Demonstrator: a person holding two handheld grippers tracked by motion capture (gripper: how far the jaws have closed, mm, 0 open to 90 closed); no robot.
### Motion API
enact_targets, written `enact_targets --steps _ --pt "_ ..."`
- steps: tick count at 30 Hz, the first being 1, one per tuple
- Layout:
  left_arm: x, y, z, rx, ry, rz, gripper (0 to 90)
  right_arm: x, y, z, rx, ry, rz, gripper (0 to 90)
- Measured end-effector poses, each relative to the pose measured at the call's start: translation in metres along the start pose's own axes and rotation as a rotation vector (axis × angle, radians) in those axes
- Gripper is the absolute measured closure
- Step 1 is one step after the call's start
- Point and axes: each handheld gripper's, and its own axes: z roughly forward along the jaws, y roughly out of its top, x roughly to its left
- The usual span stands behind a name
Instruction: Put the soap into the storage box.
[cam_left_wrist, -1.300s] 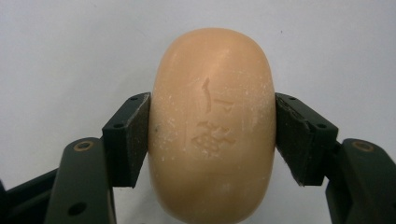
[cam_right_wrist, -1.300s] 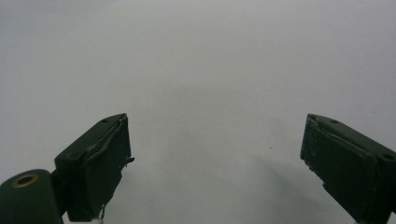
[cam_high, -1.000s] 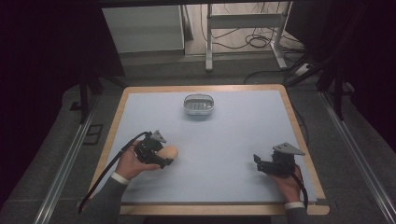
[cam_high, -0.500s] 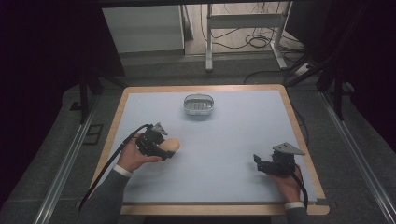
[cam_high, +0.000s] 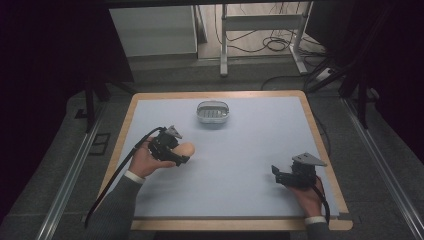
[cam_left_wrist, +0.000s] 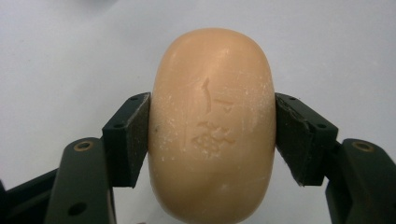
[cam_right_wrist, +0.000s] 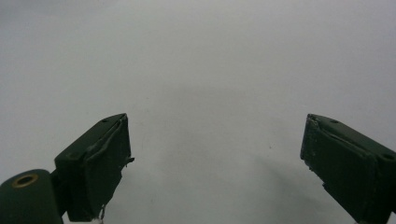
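A peach-coloured oval bar of soap (cam_left_wrist: 212, 126) with an embossed mark sits between the black jaws of my left gripper (cam_left_wrist: 212, 135), whose pads press on both its sides. From above, that soap (cam_high: 186, 149) is held a little over the left part of the pale table (cam_high: 250, 145), with my left gripper (cam_high: 181, 153) shut on it. My right gripper (cam_high: 276, 173) rests near the table's front right, its jaws pointing left. In the right gripper view its jaws (cam_right_wrist: 215, 158) stand wide apart with only bare table between them.
A small oval metal dish (cam_high: 213, 112) stands at the middle back of the table. The table has a wooden rim (cam_high: 330, 165). Beyond it lie dark floor, cables and metal frame legs.
My left hand has carried the soap a little toward the back of the table and slightly upward. The right gripper has stayed where it was.
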Motion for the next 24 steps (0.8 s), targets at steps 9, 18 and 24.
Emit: enact_targets --steps 9,18,24 --pt "0.005 0.009 0.0 -0.01 0.001 0.001 32.8 0.0 0.0 0.0 0.001 -0.001 0.0 8.5" --pt "0.01 0.021 0.0 -0.016 0.009 0.012 32.8 0.0 0.0 0.0 0.001 0.0 0.001 8.5" --pt "0.013 0.028 0.003 -0.02 0.012 0.015 32.7 0.0 0.0 0.0 0.0 0.0 0.001 8.5"
